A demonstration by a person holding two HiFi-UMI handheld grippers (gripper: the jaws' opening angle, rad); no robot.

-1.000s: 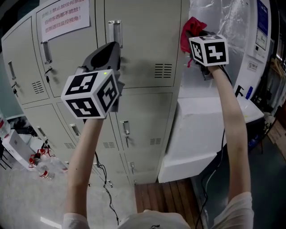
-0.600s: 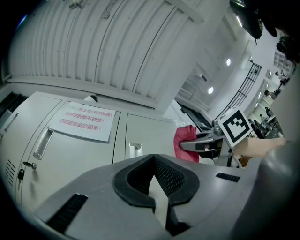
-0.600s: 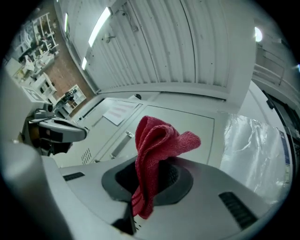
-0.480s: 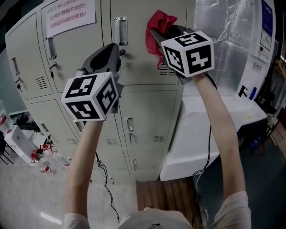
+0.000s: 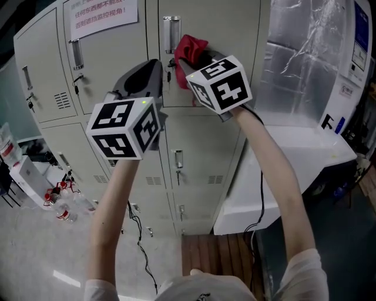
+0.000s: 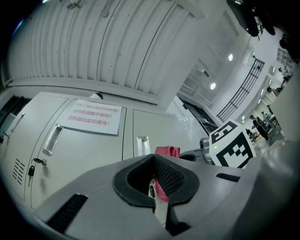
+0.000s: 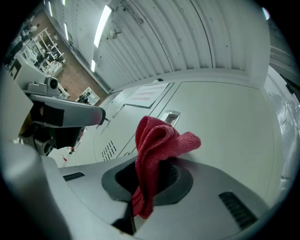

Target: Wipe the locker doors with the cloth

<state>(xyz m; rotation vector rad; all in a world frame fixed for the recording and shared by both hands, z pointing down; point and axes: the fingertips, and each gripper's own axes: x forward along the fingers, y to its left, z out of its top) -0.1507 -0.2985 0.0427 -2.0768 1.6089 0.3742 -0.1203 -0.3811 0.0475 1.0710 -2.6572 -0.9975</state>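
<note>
A red cloth [image 5: 189, 47] is pinched in my right gripper [image 5: 197, 54], which is shut on it and presses it against an upper beige locker door [image 5: 235, 35] just right of the door's metal handle [image 5: 171, 32]. In the right gripper view the cloth [image 7: 157, 150] bunches up out of the jaws, with that handle [image 7: 171, 116] behind it. My left gripper [image 5: 154, 64] hangs to the left in front of the lockers, shut with nothing in it. Past its jaws [image 6: 154, 180] in the left gripper view, the cloth [image 6: 167, 151] and the right gripper's marker cube [image 6: 232, 143] show.
A paper notice [image 5: 103, 13] is stuck on the upper left locker door. A white chest [image 5: 282, 153] stands against the lockers at the right, with a plastic-wrapped unit [image 5: 305, 59] above it. Bottles [image 5: 59, 211] lie on the floor at the left. A cable [image 5: 138, 235] hangs below.
My right gripper has slid the cloth leftwards across the upper locker door, from its right edge to beside the handle. The left gripper has barely moved.
</note>
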